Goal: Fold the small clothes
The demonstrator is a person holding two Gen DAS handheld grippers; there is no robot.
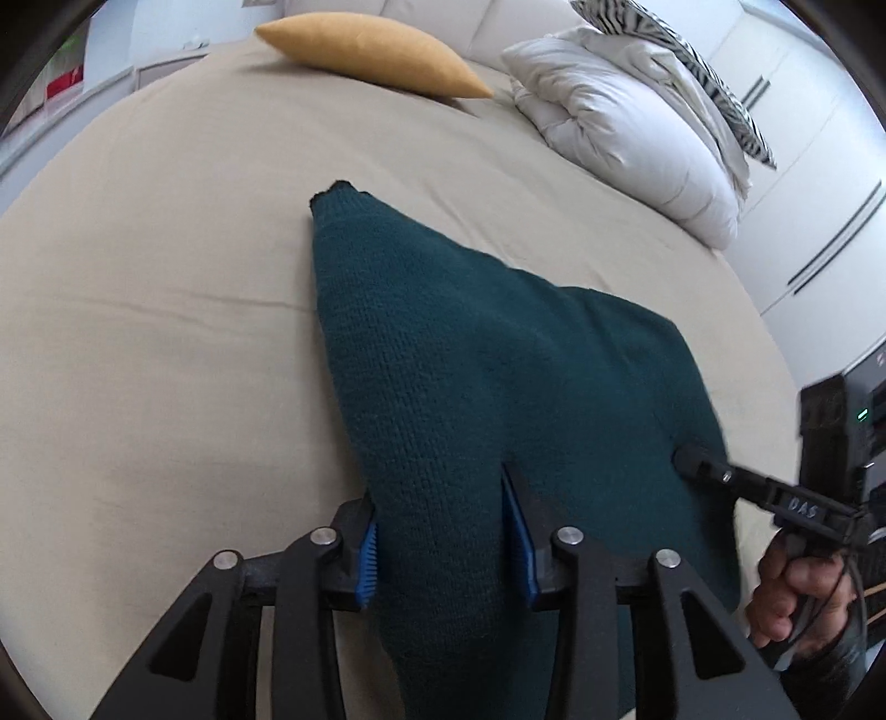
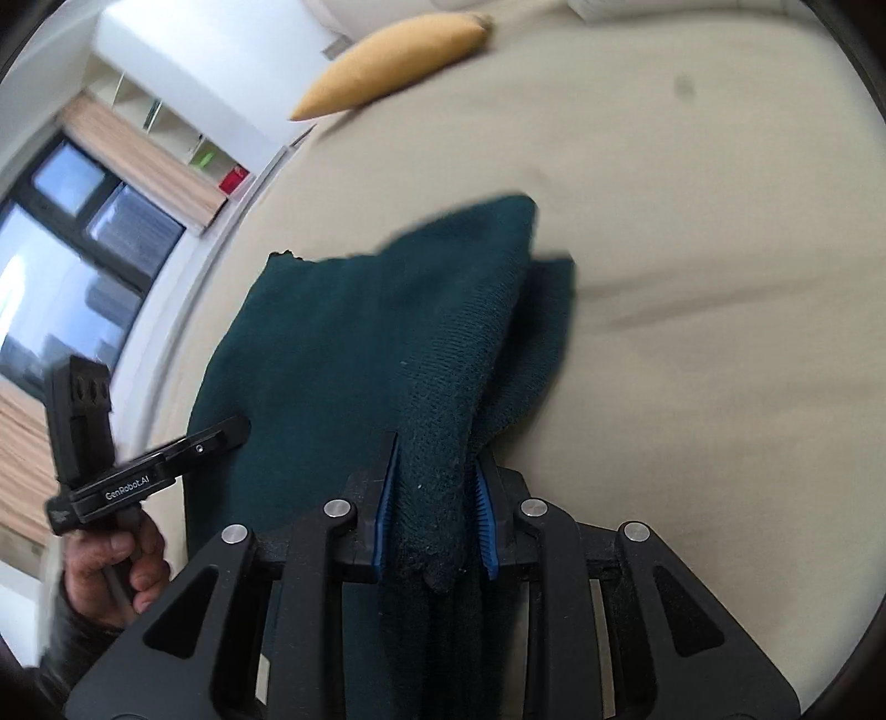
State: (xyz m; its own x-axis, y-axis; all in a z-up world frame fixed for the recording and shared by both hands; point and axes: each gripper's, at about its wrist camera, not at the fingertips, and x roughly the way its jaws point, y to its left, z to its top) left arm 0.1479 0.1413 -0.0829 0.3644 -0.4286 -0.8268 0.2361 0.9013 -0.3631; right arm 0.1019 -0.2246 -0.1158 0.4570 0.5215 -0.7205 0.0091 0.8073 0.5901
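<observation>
A dark teal knitted garment point(image 1: 498, 360) lies on the beige bed sheet point(image 1: 166, 277), its near part lifted. My left gripper point(image 1: 443, 526) is shut on the garment's near left part, cloth bunched between its blue pads. My right gripper point(image 2: 434, 498) is shut on another bunched part of the garment point(image 2: 354, 343), which drapes forward and folds over itself at the far right. Each gripper shows in the other's view: the right one point(image 1: 692, 462) at the garment's right edge, the left one point(image 2: 232, 429) at its left edge.
A mustard cushion point(image 1: 371, 52) lies at the head of the bed; it also shows in the right wrist view point(image 2: 387, 61). A white duvet point(image 1: 626, 122) with a zebra-print pillow point(image 1: 692, 61) is piled at the far right. A window point(image 2: 72, 249) stands to the left, wardrobe doors point(image 1: 803, 166) to the right.
</observation>
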